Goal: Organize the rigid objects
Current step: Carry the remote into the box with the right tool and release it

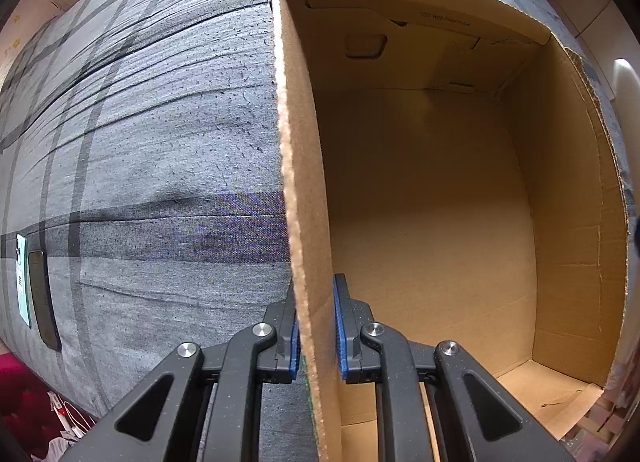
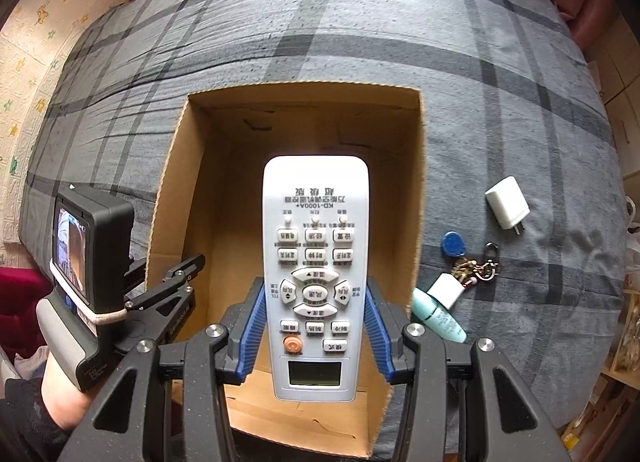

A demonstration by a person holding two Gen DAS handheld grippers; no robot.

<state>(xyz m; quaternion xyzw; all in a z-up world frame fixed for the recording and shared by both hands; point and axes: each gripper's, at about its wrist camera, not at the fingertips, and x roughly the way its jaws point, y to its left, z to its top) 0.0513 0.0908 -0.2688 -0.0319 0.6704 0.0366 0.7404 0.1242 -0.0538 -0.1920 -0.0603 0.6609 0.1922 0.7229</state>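
Note:
An open cardboard box (image 2: 418,190) sits on a grey plaid bedspread, and nothing lies inside it. My left gripper (image 1: 316,334) points straight down and is shut on the box's left wall (image 1: 304,222), one blue pad on each side. In the right wrist view that same left gripper (image 2: 176,286) shows at the box's left edge. My right gripper (image 2: 314,326) is shut on a white remote control (image 2: 315,262), its blue pads pressing the remote's two long sides. The remote hangs over the box's opening, button face toward the camera.
On the bedspread right of the box lie a white charger plug (image 2: 507,202), a blue key fob with keys (image 2: 472,258), a small white cube (image 2: 447,289) and a mint tube (image 2: 438,316). A dark flat phone (image 1: 42,298) and a mint card (image 1: 22,278) lie far left.

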